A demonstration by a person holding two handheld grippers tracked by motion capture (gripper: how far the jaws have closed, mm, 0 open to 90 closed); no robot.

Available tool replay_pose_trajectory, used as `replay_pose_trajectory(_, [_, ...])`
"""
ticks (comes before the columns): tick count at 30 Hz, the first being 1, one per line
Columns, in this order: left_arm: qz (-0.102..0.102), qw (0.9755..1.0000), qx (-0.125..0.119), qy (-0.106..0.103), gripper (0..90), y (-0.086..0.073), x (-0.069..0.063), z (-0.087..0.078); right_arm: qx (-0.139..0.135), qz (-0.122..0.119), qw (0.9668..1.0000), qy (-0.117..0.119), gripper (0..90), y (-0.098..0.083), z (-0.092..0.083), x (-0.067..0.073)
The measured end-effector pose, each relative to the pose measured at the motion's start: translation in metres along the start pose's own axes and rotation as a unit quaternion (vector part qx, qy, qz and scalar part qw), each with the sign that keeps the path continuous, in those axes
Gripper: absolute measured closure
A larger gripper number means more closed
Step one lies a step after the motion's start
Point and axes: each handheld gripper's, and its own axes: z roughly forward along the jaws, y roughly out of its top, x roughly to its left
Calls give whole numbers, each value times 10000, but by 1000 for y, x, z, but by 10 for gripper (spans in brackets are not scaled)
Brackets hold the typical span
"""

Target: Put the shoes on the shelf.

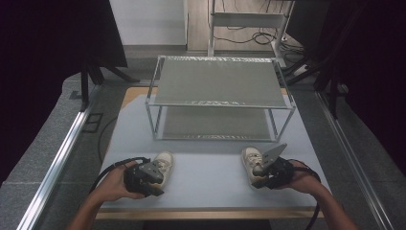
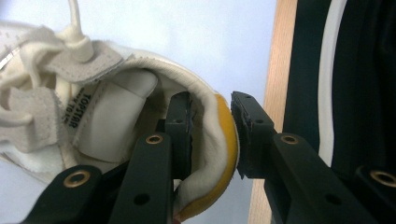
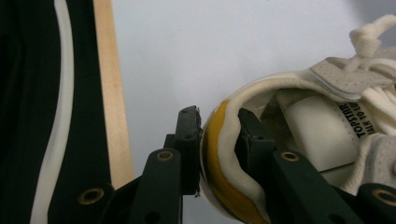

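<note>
Two white shoes on the table [image 1: 210, 184] before the metal rack [image 1: 220, 98], left shoe [image 1: 164, 164] heel clamped by the left gripper [image 1: 154, 173], right shoe [image 1: 250, 160] heel pinched by the right gripper [image 1: 261, 173], one jaw inside each collar.

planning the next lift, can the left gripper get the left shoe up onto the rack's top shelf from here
Probably yes: the left gripper clamps the left shoe at its heel, and nothing lies between it and the rack, whose top shelf is bare.
</note>
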Motion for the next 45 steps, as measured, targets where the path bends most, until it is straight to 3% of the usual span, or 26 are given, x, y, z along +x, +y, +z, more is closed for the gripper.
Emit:
replay_pose_trajectory(6, [101,9999,-95,18,699,9,-1,-4,70,-229,9997,29,728,6,-3,7])
replay_pose_trajectory(16, [339,9991,-167,181,700,39,0,-10,19,-487,9987,-165,729,29,-13,9])
replay_pose_trajectory(25, [631,9964,-333,466,703,69,13,-3,159,-682,9972,-274,728,45,-9,2])
replay_pose_trajectory(32, [803,9951,-363,457,704,95,24,3,126,-818,9959,-356,729,61,-8,-5])
replay_pose_trajectory(38, [859,9944,-363,497,704,111,37,9,199,-922,9949,-349,729,73,-4,-13])
replay_pose_trajectory(45, [827,9943,-392,546,703,120,53,15,220,-899,9951,-342,729,78,4,-30])
